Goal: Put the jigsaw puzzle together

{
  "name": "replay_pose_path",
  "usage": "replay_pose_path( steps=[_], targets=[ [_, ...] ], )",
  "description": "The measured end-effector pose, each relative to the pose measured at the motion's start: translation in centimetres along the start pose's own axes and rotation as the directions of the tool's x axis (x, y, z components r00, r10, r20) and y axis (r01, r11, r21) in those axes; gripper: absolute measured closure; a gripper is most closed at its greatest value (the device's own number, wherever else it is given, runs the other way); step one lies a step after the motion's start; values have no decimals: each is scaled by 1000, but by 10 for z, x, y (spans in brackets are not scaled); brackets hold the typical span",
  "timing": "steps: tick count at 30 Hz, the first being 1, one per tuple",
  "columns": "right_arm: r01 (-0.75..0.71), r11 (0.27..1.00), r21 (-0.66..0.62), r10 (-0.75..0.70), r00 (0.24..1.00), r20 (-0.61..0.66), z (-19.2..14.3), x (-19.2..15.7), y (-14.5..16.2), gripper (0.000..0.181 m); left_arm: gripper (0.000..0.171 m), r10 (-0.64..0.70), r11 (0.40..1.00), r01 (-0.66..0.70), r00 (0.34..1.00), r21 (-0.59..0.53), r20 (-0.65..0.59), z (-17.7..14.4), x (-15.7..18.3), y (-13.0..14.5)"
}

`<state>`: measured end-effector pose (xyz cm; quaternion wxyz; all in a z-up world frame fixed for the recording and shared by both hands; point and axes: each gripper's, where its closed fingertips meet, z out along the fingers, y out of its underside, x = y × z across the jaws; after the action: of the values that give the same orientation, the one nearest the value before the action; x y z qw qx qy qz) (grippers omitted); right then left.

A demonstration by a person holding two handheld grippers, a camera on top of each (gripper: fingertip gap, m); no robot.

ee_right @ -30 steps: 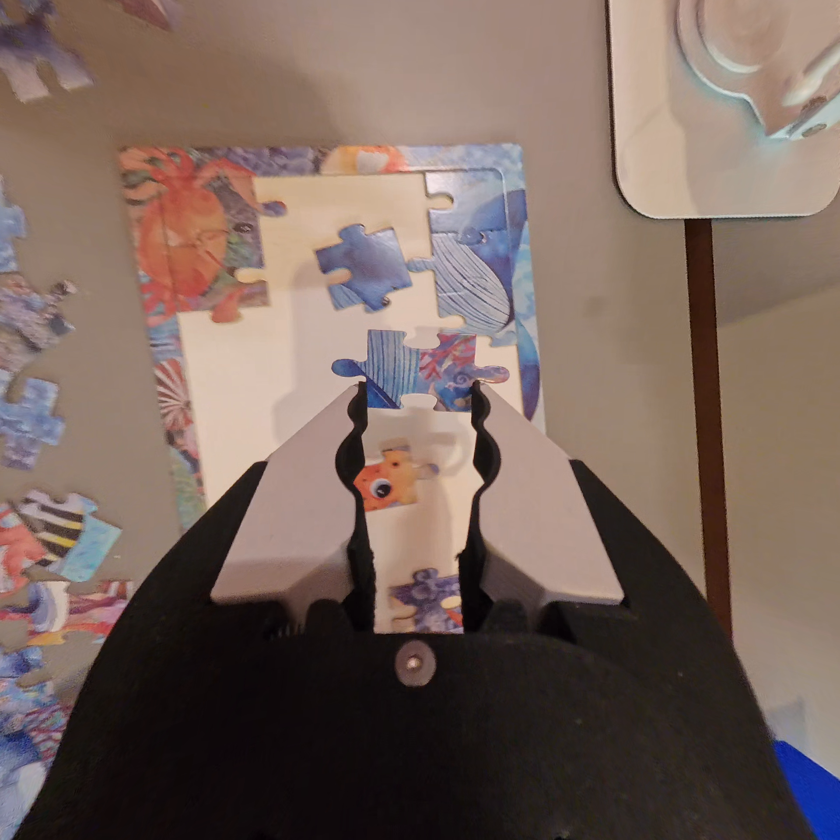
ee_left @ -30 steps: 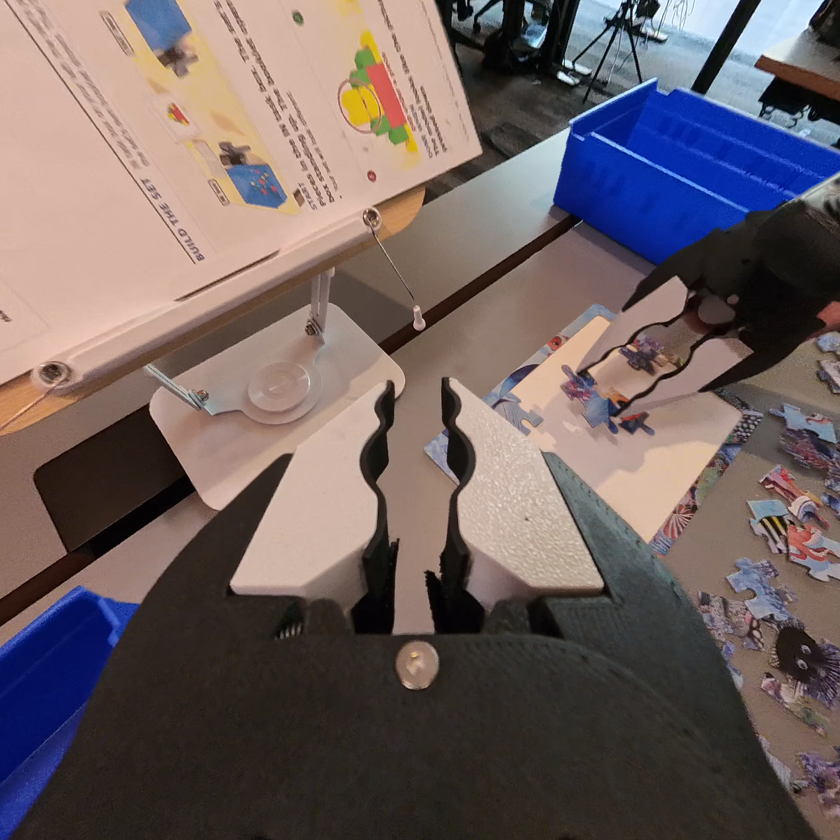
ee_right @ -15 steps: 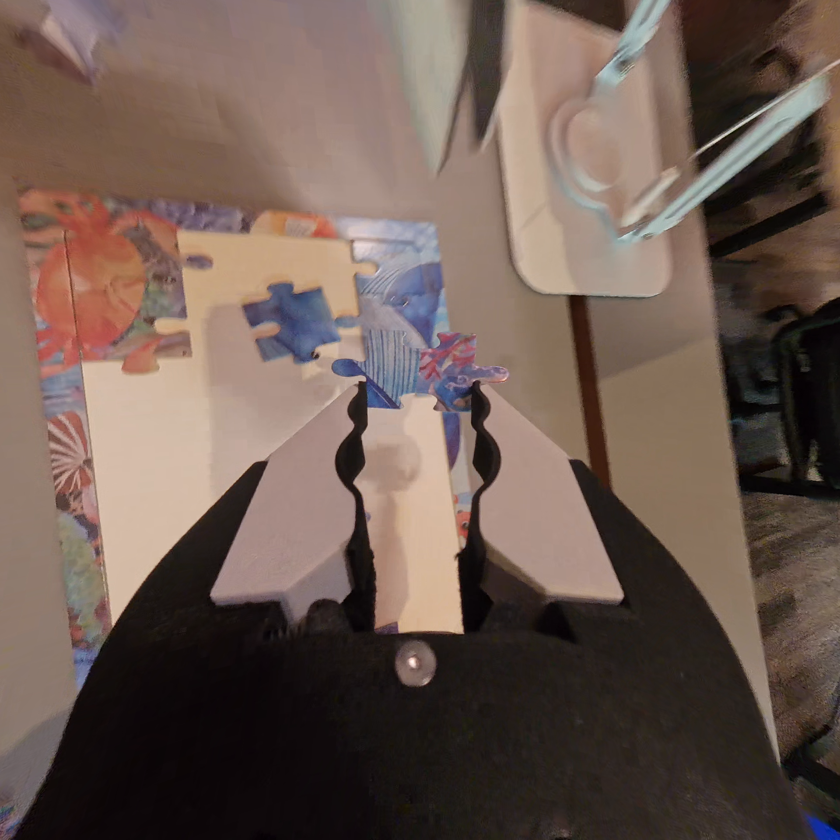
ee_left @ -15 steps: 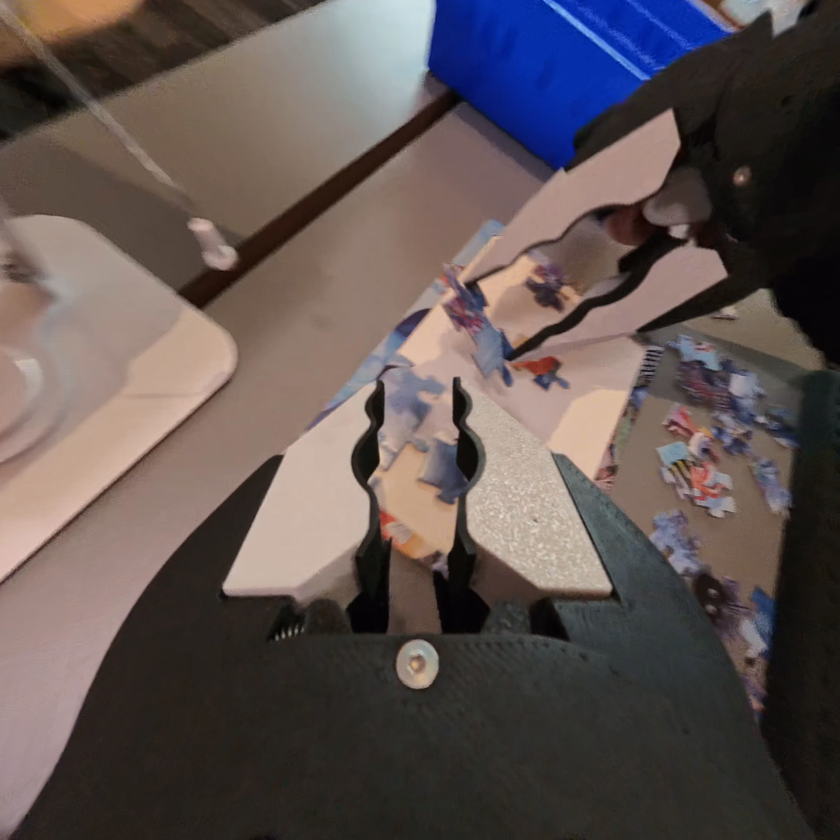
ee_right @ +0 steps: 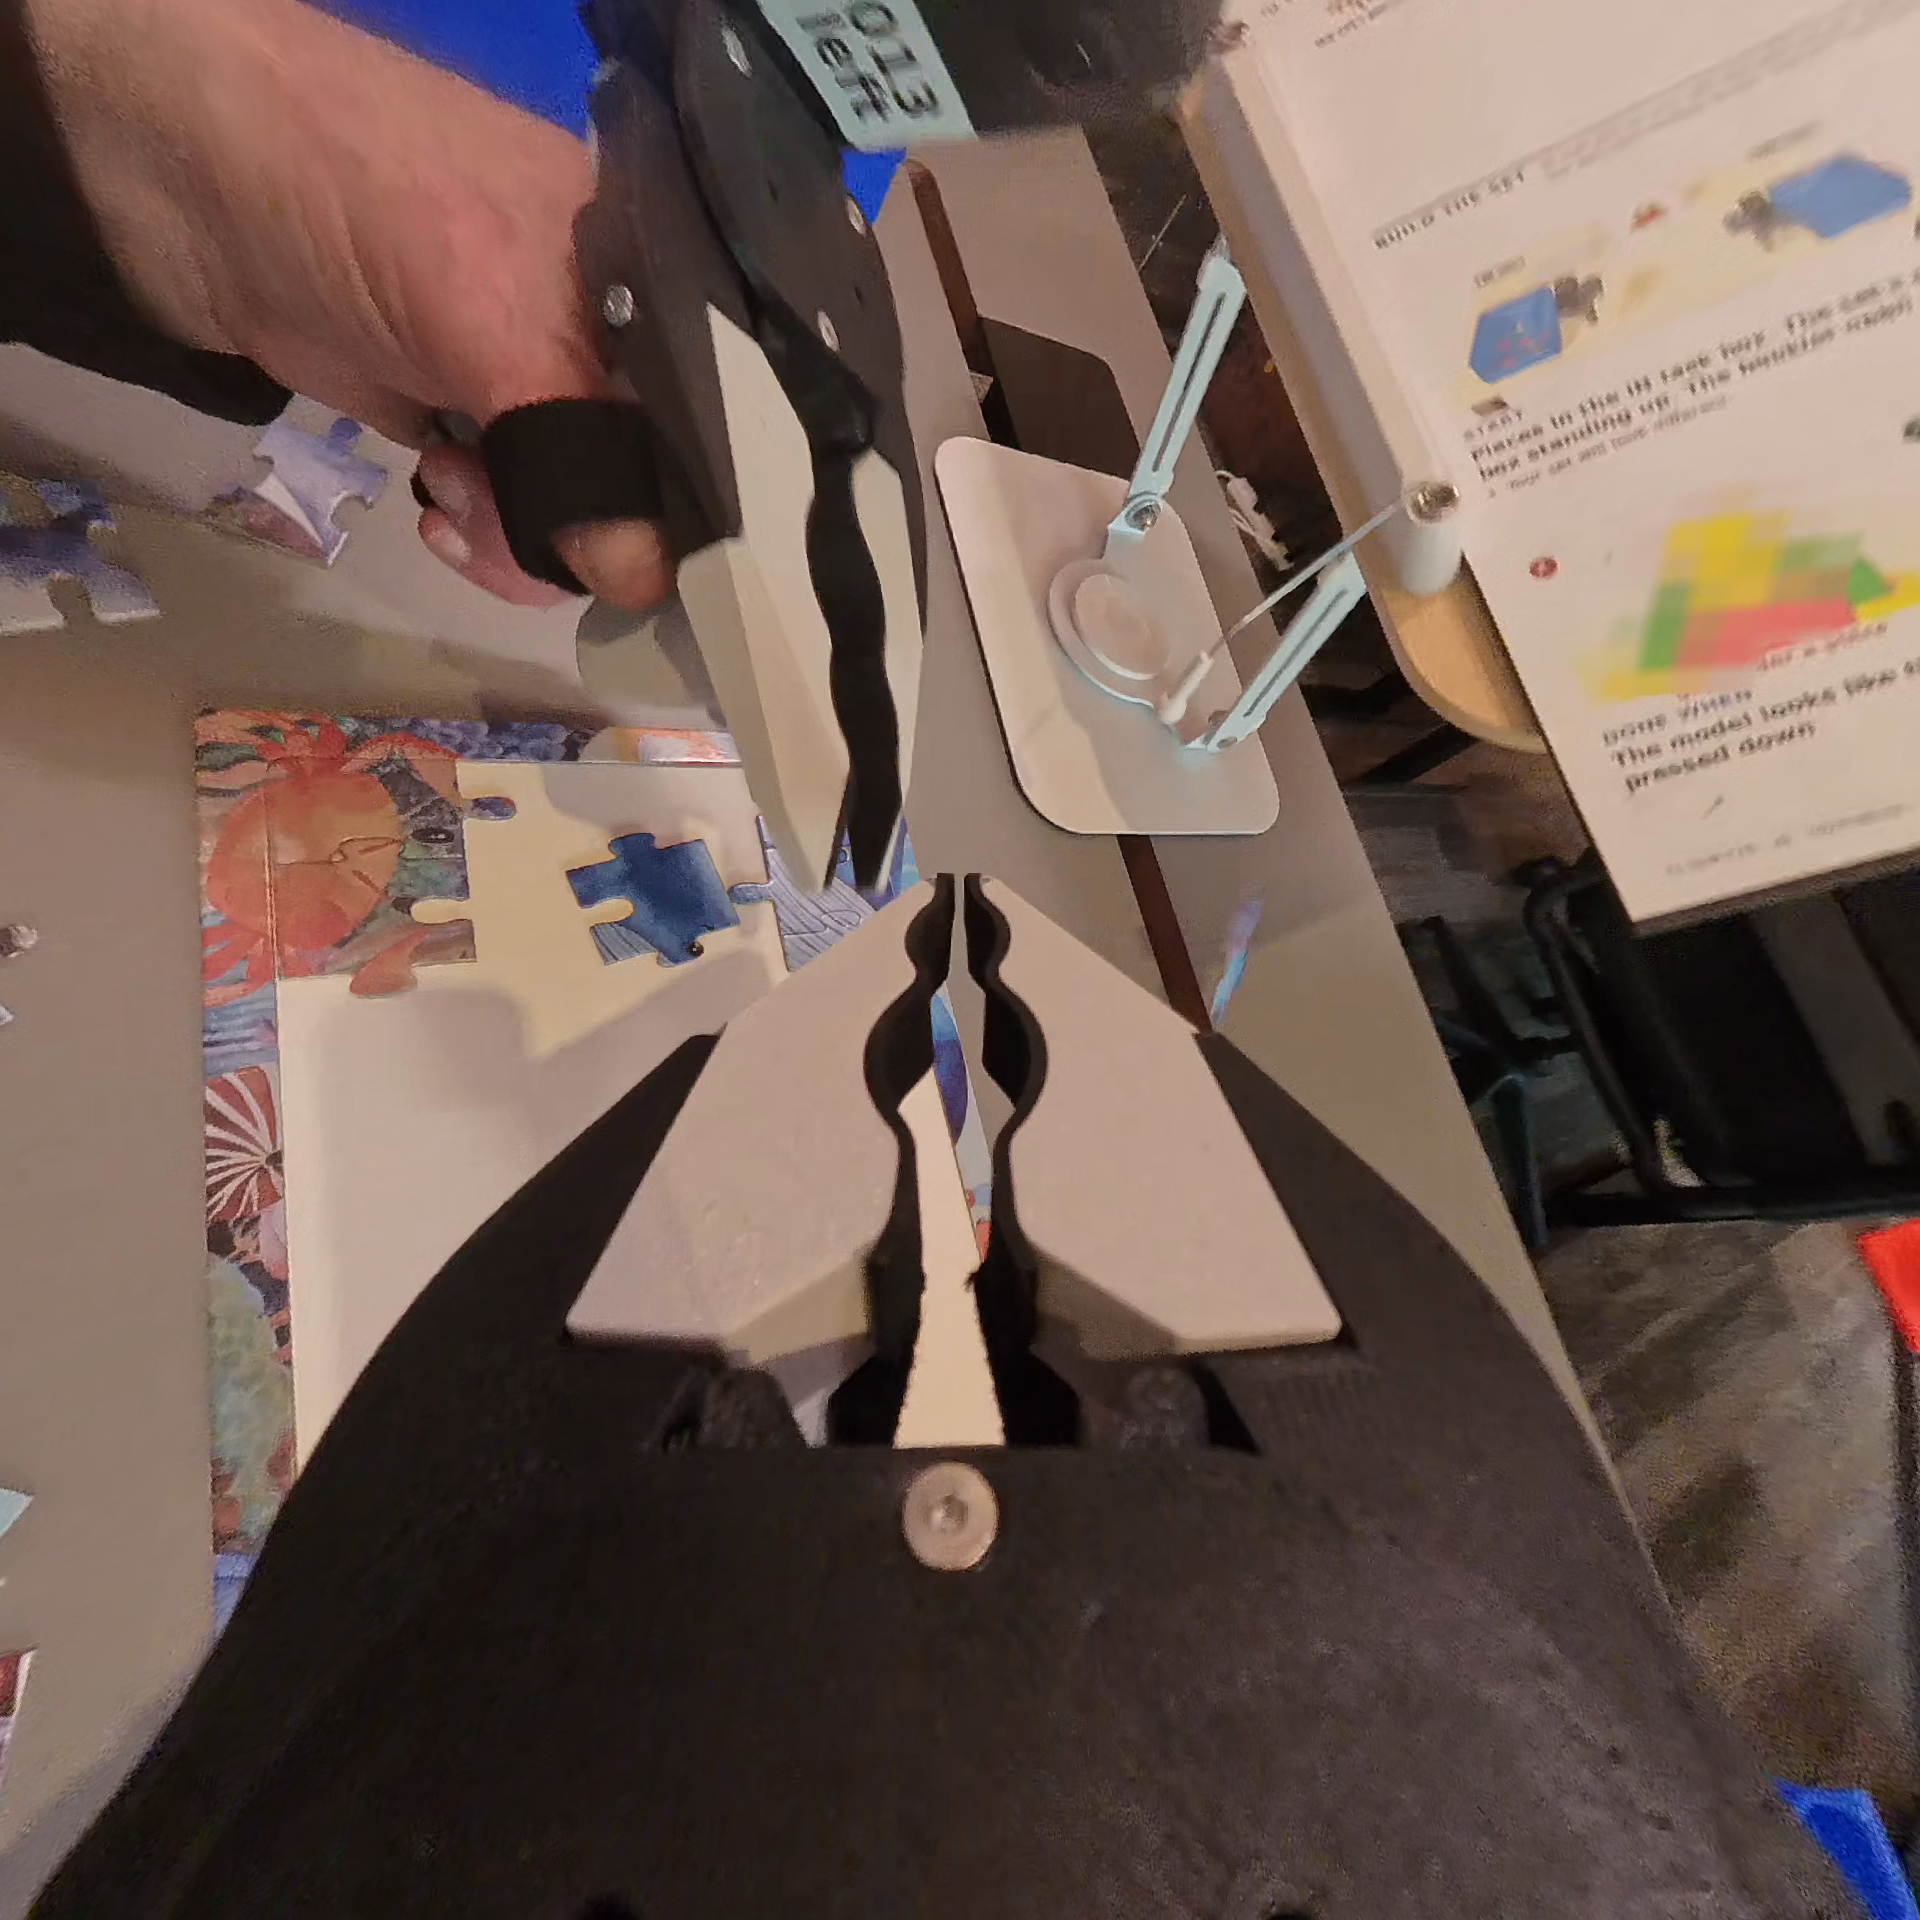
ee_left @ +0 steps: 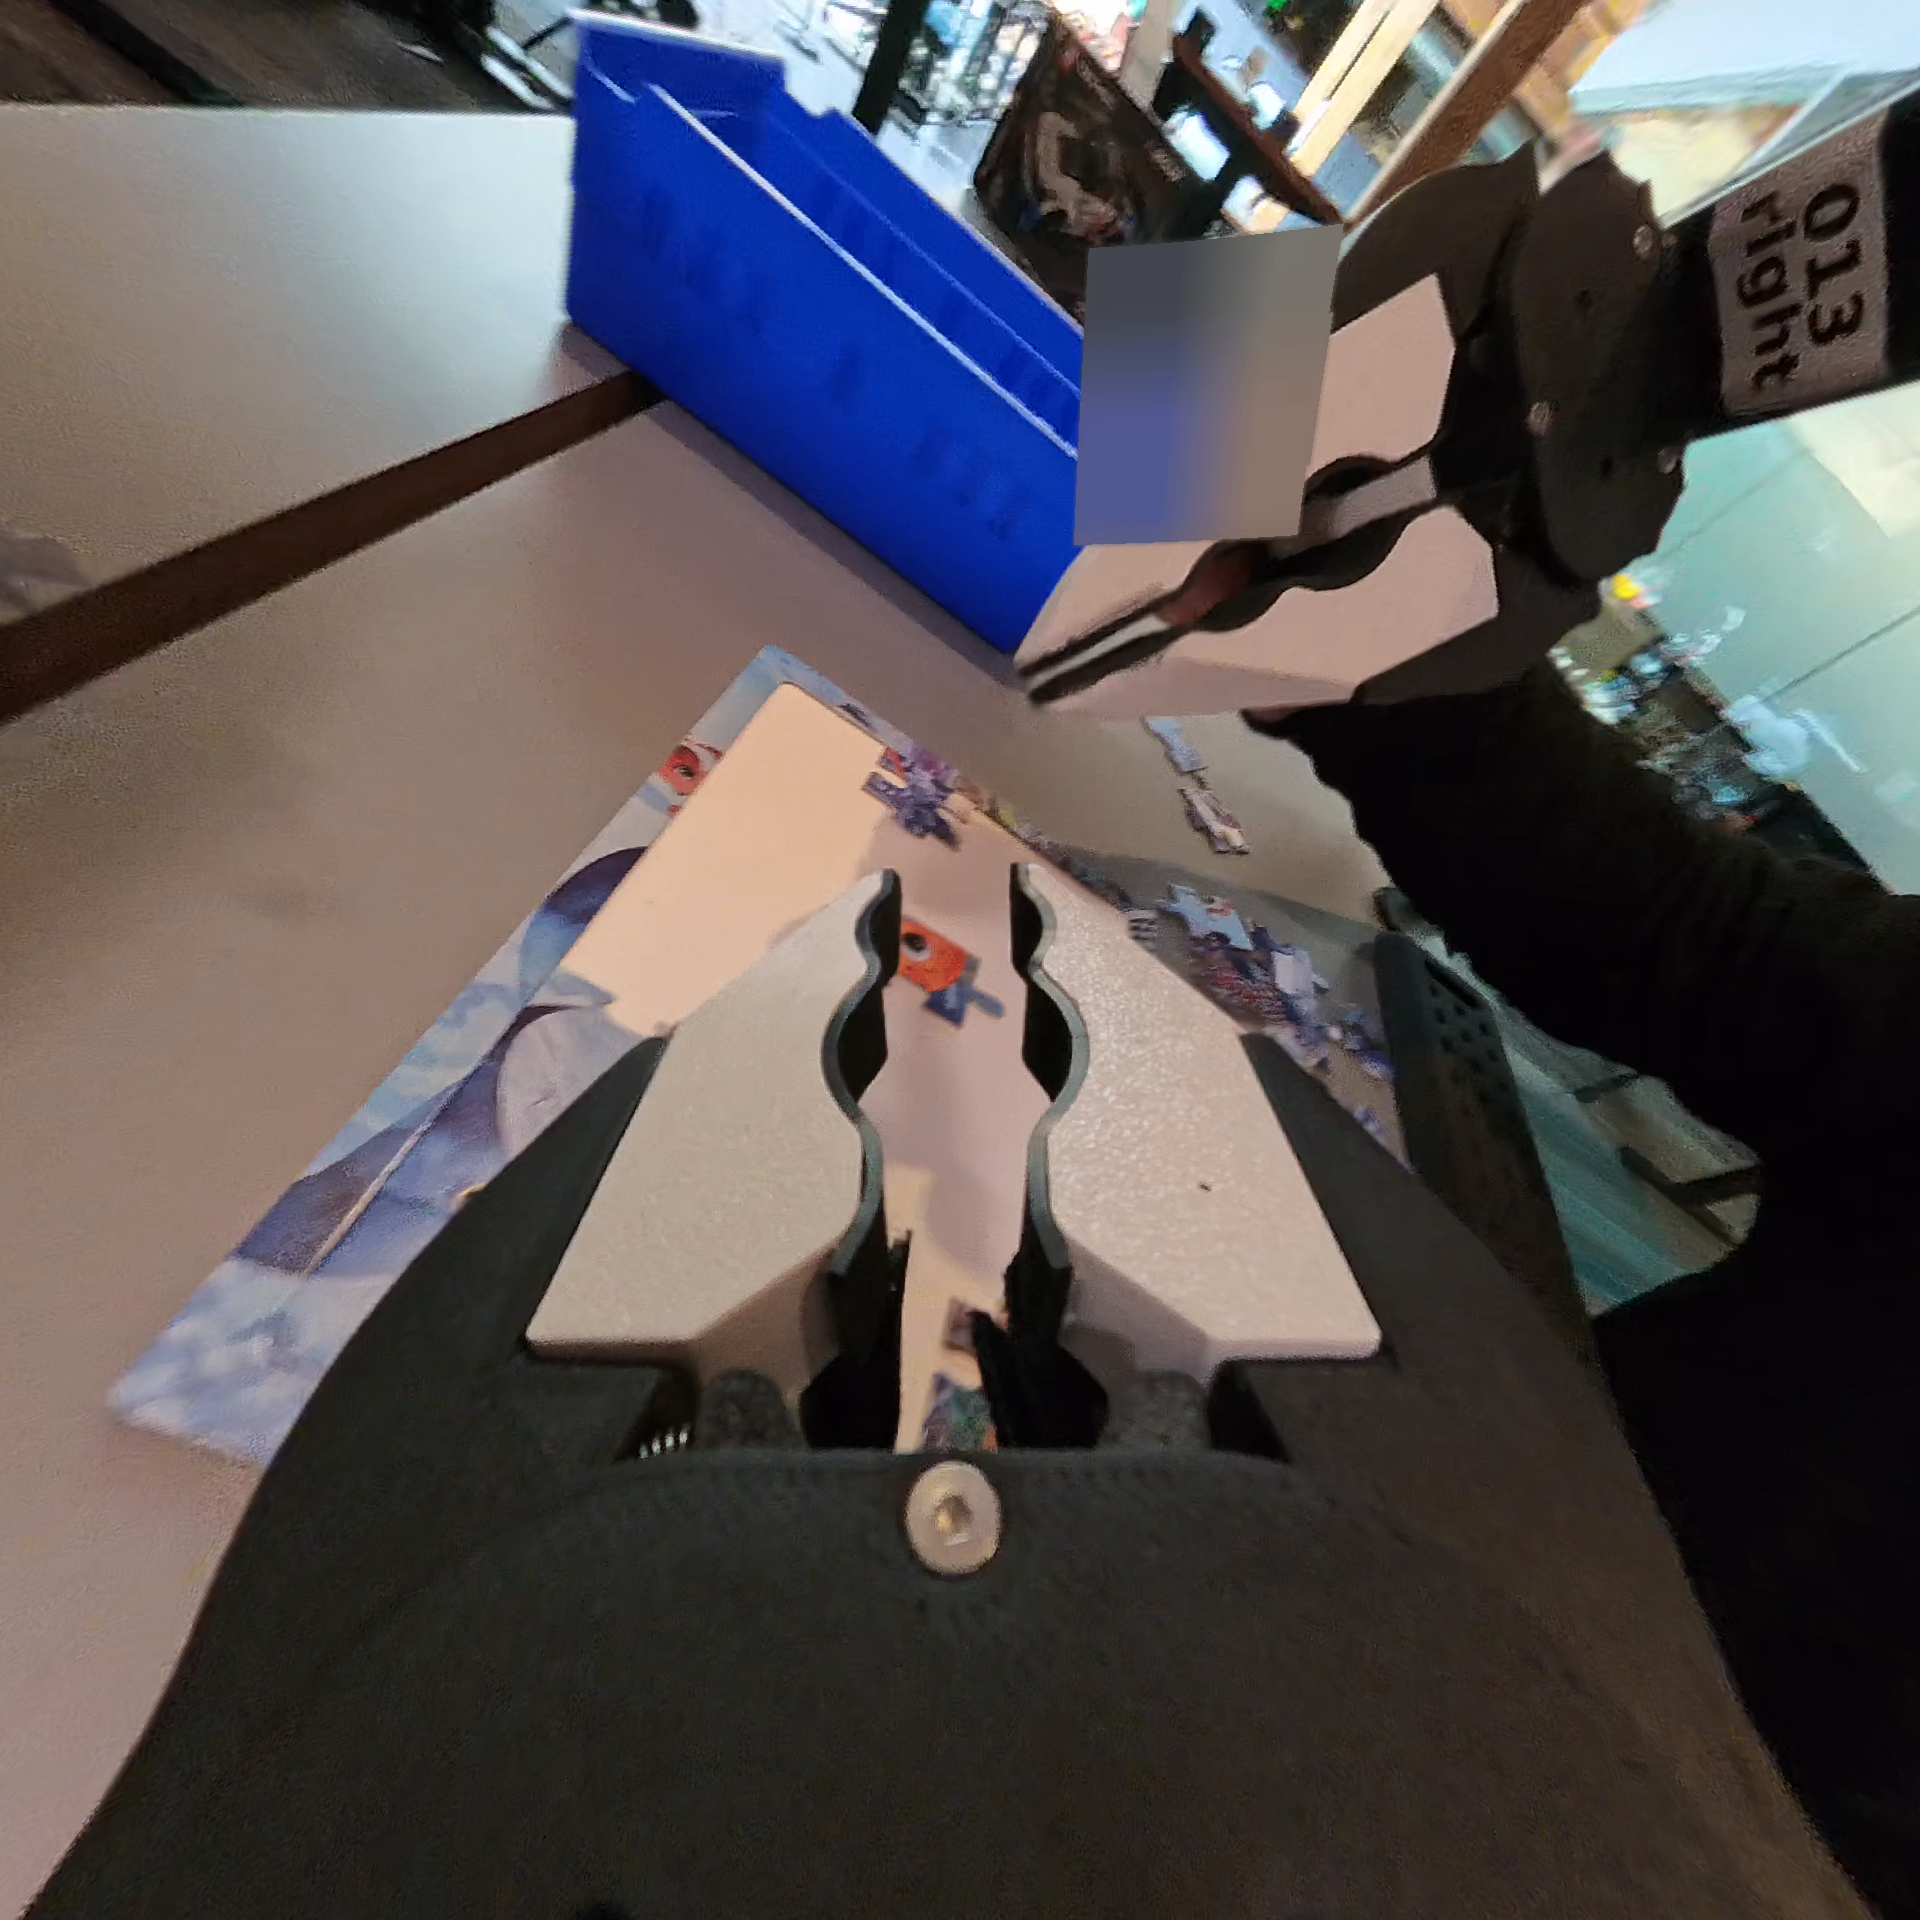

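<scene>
Two grippers over one tray: both hang above the rectangular cardboard puzzle tray with the sea-life border [ee_right: 241,1143], tips near each other at its far edge.
Left gripper [ee_left: 951,894]: jaws moderately apart, nothing between them; tilted down toward the tray's bare cream floor.
Right gripper [ee_right: 956,883]: jaws drawn to a sliver. No piece shows at the tips. Whether something thin is pinched edge-on, I cannot tell.
Puzzle state: mostly unbuilt. The orange crab section [ee_right: 312,852] is seated in one corner and pale blue pieces in another. The middle is bare.
Loose in the tray: a small orange fish piece [ee_left: 928,958], seen through the left gripper's gap, and a deep blue piece [ee_right: 655,894] near the crab.
Off the tray: scattered cardboard pieces [ee_right: 301,488] on the grey tabletop [ee_left: 260,831].
Surroundings: blue plastic bin [ee_left: 810,343] beyond the tray; white flat-based document stand [ee_right: 1112,644] carrying a printed sheet [ee_right: 1662,416].
Likely step: left gripper lining up on the fish piece.
Risk, collision: the tips are close, so a careless swing could knock them together.
Risk, grasp: the fish piece lies flat, so the jaws may skid it across the tray instead of lifting it.
Risk, tray: it sits unclamped, and a hard push could shift it and unseat the placed sections.
</scene>
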<state>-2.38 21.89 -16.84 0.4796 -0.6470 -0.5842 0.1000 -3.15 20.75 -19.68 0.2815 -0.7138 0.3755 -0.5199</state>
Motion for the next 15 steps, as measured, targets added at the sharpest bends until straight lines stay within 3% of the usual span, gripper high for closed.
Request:
replay_pose_path(
  steps=[2, 5, 9, 15],
  targets=[
    [-36, 999, -17, 36, 999, -3, 0, 11, 10, 177, 152, 22, 999, -21, 999, -24, 38, -12, -7, 1],
    [-193, 974, -119, 196, 981, 13, 15, 29, 36, 132, 152, 19, 1000, -18, 993, -4, 117, -29, -20, -6],
    [-260, 943, -206, 263, 965, -15, 44, 57, 73, 123, 154, 0, 1000, -2, 982, 9, 190, -44, -39, -6],
    [-356, 916, -184, 350, 935, -64, 106, 105, 91, 129, 153, -9, 1000, 12, 976, -11, 216, -40, -49, 0]
  ],
)
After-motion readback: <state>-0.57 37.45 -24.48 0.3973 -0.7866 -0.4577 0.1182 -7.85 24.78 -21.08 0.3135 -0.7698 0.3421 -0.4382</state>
